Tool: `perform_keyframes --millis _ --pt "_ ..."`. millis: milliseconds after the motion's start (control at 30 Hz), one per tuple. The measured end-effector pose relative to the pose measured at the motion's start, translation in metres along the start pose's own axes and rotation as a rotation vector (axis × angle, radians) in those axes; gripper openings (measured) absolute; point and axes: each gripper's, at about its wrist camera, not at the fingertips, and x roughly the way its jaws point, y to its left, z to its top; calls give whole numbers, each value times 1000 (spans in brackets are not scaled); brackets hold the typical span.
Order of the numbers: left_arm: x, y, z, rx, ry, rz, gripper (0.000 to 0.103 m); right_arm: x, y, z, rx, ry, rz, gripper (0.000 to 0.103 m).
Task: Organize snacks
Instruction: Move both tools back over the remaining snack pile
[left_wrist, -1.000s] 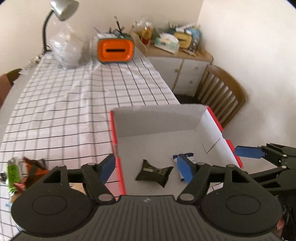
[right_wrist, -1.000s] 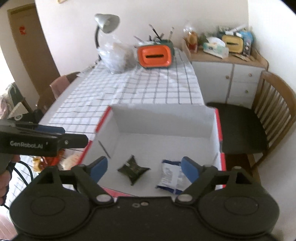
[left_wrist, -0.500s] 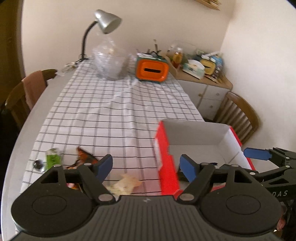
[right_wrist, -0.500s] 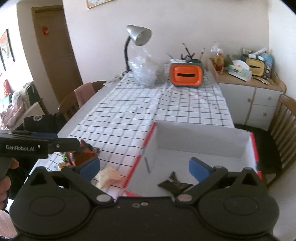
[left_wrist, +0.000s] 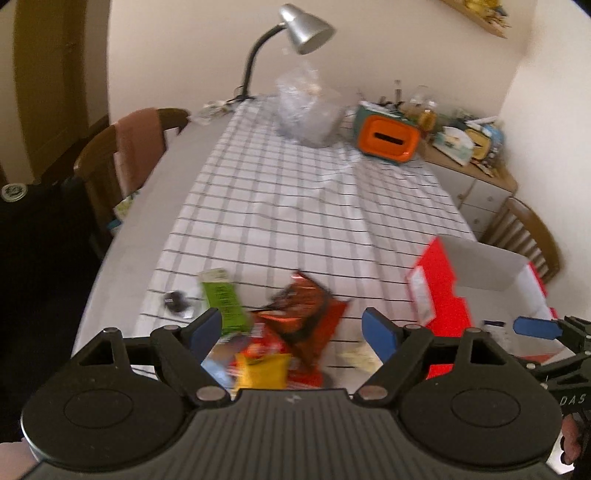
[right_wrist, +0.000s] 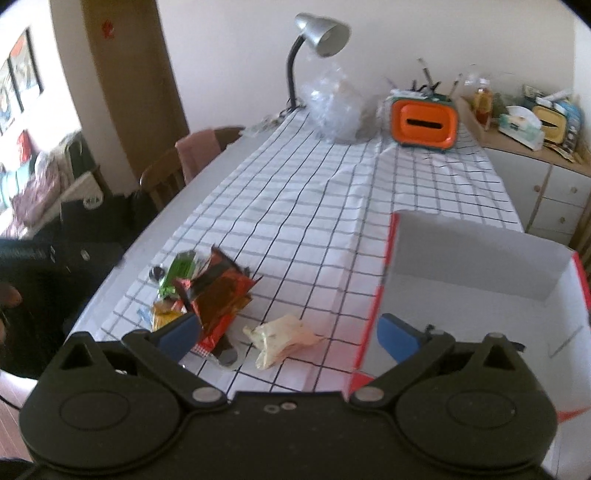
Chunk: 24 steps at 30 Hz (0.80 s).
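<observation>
A pile of snack packets lies on the checked tablecloth: a red-orange bag (left_wrist: 303, 310) (right_wrist: 218, 295), a green bar (left_wrist: 221, 302) (right_wrist: 181, 269), a yellow packet (left_wrist: 262, 373) (right_wrist: 166, 314) and a pale crumpled wrapper (right_wrist: 284, 339) (left_wrist: 360, 356). A red box with a white inside (right_wrist: 480, 295) (left_wrist: 439, 295) stands to their right. My left gripper (left_wrist: 295, 328) is open and empty, just above the pile. My right gripper (right_wrist: 291, 332) is open and empty over the pale wrapper, at the box's left wall. The box's contents are mostly hidden.
At the far end of the table stand a desk lamp (right_wrist: 317, 40), a clear plastic bag (right_wrist: 336, 107) and an orange tissue box (right_wrist: 424, 122). Chairs (left_wrist: 125, 158) (left_wrist: 524, 229) stand at both sides. A cluttered cabinet (right_wrist: 535, 147) is at the right.
Both grippers have swung left, away from the inside of the box toward the snack pile. The two packets in the box have gone out of view. Both stay open.
</observation>
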Motion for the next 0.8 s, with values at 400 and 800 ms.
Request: perform_keyframes --millis 400,800 --pt "39 93 4 -50 69 55 83 77 25 -4 125 130 -144 99" --pt "124 124 16 43 190 46 83 110 30 2 258 151 -294 82"
